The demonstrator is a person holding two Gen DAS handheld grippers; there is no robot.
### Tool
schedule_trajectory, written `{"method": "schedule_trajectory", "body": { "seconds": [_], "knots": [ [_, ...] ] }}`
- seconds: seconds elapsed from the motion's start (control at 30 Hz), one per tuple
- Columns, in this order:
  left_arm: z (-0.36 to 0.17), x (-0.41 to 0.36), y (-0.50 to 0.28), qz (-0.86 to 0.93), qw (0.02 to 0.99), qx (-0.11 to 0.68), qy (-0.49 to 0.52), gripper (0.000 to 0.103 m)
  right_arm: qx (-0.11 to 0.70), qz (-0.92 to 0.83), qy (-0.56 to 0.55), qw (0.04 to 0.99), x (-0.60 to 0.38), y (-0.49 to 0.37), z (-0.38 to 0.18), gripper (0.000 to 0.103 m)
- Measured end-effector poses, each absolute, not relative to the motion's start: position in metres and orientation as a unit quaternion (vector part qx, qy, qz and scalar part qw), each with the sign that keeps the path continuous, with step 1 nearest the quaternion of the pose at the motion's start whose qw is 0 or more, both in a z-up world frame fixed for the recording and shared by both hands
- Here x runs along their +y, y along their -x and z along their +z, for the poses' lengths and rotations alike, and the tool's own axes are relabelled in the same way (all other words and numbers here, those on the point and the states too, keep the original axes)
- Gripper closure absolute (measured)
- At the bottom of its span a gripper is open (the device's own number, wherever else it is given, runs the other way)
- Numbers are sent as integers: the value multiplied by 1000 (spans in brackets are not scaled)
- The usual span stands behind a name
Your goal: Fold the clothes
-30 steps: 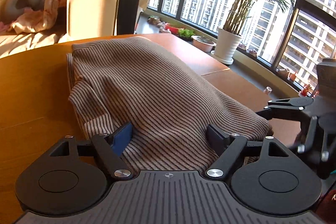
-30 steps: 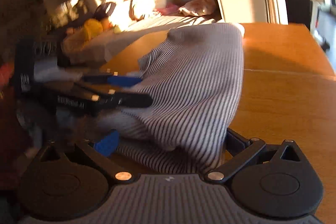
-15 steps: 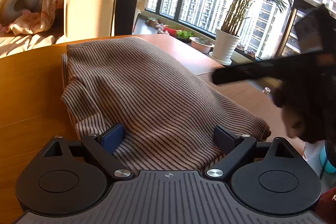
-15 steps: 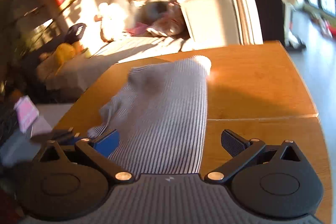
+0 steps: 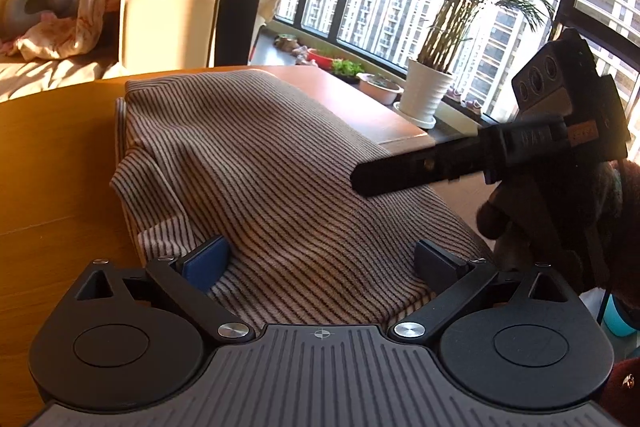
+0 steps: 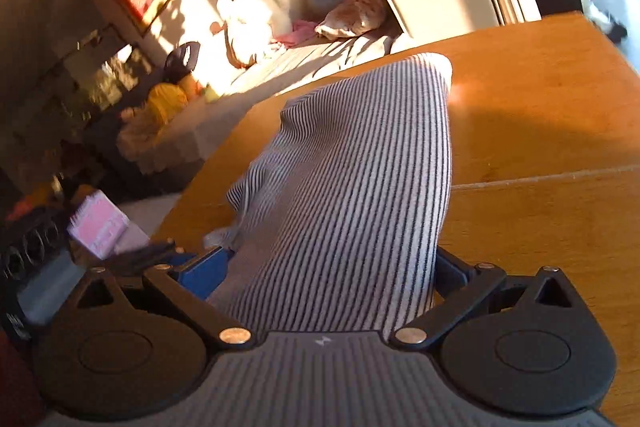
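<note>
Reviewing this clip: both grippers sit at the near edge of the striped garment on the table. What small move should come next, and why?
Probably draw the left gripper back off the striped garment. Its jaws have just been opening and now stand wide, pads not pressing the cloth between them. The garment lies folded on the wooden table, and the right gripper also looks open astride it, so the fold seems released.

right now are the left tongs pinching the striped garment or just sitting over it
Cannot tell about touch, but no pinch: the left wrist view shows the left tongs spread wide, having just been opening, with the striped garment lying flat between the pads.
</note>
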State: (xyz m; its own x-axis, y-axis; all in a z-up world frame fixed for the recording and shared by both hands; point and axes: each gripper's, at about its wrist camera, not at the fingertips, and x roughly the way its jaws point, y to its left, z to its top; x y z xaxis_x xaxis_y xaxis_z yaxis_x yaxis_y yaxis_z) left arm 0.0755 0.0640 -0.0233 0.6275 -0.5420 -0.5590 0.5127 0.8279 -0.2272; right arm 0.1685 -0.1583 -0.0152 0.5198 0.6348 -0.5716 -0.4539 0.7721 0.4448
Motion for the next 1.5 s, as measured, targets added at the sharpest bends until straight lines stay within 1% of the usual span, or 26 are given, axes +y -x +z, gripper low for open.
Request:
{"method": "schedule_trajectory", "body": {
  "seconds": [0.07, 0.1, 0.13, 0.17, 0.2, 0.23, 0.37, 0.43, 0.57, 0.63, 0.73, 0.77, 0.8, 0.83, 0.9, 1.0, 1.13, 1.3, 1.43, 1.5],
  "knots": [
    [-23, 64, -75, -292, 902, 318, 24, 2, 354, 284, -70, 888, -151, -157, -9, 1],
    [-23, 64, -75, -292, 902, 318, 24, 2, 333, 283, -41, 898, -149, -148, -4, 5],
    [-21, 65, -74, -292, 902, 317, 23, 2, 313, 283, -11, 907, -147, -139, 2, 11],
    [-19, 67, -72, -293, 902, 317, 20, 2, 293, 287, 23, 912, -145, -127, 8, 14],
    [-17, 68, -69, -293, 902, 316, 17, 2, 274, 293, 58, 914, -142, -114, 14, 21],
    [-13, 71, -67, -292, 903, 315, 16, 2, 260, 303, 90, 912, -140, -101, 20, 26],
    [1, 91, -61, -266, 914, 307, 13, 1, 244, 369, 188, 877, -128, -57, 33, 26],
    [7, 103, -59, -245, 921, 303, 16, 2, 248, 395, 220, 857, -120, -41, 32, 20],
    [11, 121, -59, -212, 927, 307, 33, 1, 247, 414, 265, 835, -100, -22, 20, 18],
    [12, 123, -59, -205, 928, 309, 28, 1, 245, 413, 284, 830, -91, -17, 12, 15],
    [12, 122, -58, -206, 927, 312, 20, 1, 234, 386, 323, 832, -80, -16, -3, 16],
    [12, 121, -56, -207, 927, 312, 18, 1, 235, 375, 316, 839, -80, -19, -4, 17],
    [12, 121, -54, -207, 927, 312, 16, 1, 242, 366, 300, 847, -81, -24, -3, 28],
    [13, 121, -52, -208, 927, 311, 13, 1, 268, 362, 262, 853, -85, -34, 0, 35],
    [16, 119, -48, -212, 927, 308, 5, 1, 312, 360, 174, 862, -99, -54, 7, 36],
    [19, 118, -42, -220, 927, 304, -9, 1, 360, 362, 58, 858, -121, -76, 16, 40],
    [26, 119, -34, -229, 927, 294, -29, 0, 390, 364, -26, 845, -141, -89, 16, 41],
    [29, 124, -29, -244, 922, 298, -40, 0, 408, 364, -85, 833, -152, -97, 13, 41],
    [22, 122, -26, -278, 909, 308, -50, 0, 410, 365, -95, 830, -152, -103, 10, 41],
    [13, 113, -27, -296, 898, 319, -63, 0, 405, 367, -83, 833, -148, -103, 11, 41]
  ]
}}
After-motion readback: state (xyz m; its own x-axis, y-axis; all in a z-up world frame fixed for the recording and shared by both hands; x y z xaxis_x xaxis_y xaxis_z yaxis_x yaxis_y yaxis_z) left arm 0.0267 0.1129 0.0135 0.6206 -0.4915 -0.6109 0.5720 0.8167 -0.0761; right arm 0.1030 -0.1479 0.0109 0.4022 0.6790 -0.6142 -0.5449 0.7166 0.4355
